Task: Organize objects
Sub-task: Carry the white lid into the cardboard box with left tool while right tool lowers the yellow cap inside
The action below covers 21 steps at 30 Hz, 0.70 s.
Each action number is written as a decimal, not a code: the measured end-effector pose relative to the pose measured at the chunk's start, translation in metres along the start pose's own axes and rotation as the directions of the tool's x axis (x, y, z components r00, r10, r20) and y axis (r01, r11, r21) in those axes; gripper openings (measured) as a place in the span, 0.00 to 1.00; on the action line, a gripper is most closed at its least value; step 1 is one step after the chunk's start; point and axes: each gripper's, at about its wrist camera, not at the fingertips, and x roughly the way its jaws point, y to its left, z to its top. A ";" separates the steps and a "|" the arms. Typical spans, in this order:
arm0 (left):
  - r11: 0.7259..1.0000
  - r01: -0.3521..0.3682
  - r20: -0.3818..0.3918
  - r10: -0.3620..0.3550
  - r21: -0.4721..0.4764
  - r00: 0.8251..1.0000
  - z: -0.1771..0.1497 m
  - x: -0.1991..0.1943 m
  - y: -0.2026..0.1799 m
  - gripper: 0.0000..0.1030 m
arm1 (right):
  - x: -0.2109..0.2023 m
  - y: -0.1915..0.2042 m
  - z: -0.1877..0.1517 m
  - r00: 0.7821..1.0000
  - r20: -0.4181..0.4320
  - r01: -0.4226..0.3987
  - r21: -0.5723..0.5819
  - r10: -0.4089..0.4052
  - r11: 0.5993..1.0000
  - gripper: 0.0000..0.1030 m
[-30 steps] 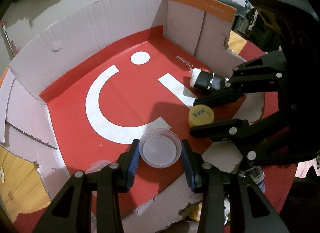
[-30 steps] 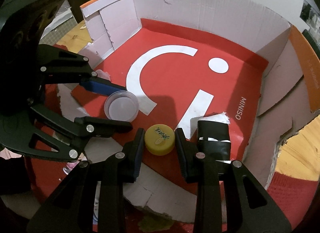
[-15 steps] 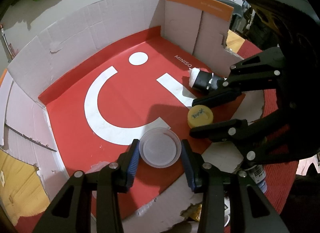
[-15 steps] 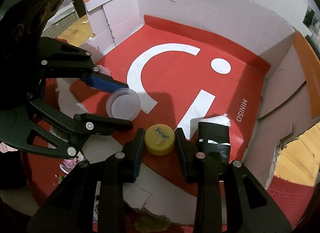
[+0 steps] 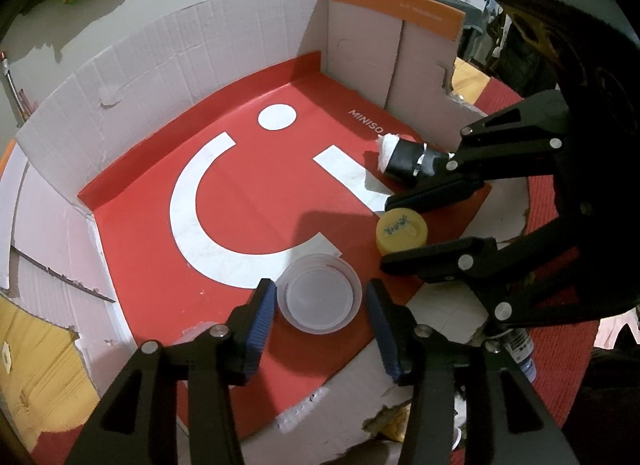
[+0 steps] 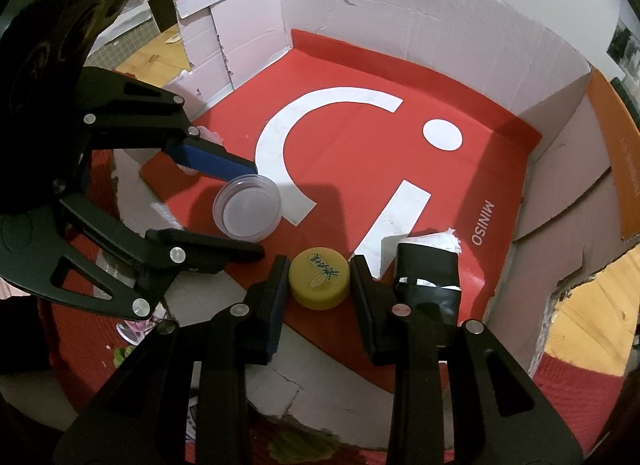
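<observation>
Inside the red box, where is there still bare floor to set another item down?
Free: the far floor of the red box, around the white arc and dot up to the cardboard walls. Crowded: the near edge, where the clear lid, yellow cap and black roll sit with both tools.

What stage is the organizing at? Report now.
Done: black wrapped roll lies in the red-floored box. In hand: right hand-held gripper grips the yellow cap; left hand-held gripper is opening around the clear lid. Left: releasing the cap.
</observation>
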 end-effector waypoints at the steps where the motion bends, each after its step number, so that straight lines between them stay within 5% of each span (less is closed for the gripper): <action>1: 1.000 0.001 0.001 -0.001 -0.001 1.000 0.000 0.000 0.000 0.48 | 0.000 0.000 0.000 1.000 0.000 0.000 -0.001 0.000 1.000 0.29; 21: 1.000 0.004 0.009 -0.004 -0.004 1.000 -0.001 -0.002 -0.002 0.51 | -0.001 0.000 0.003 1.000 0.016 0.013 -0.006 -0.013 1.000 0.29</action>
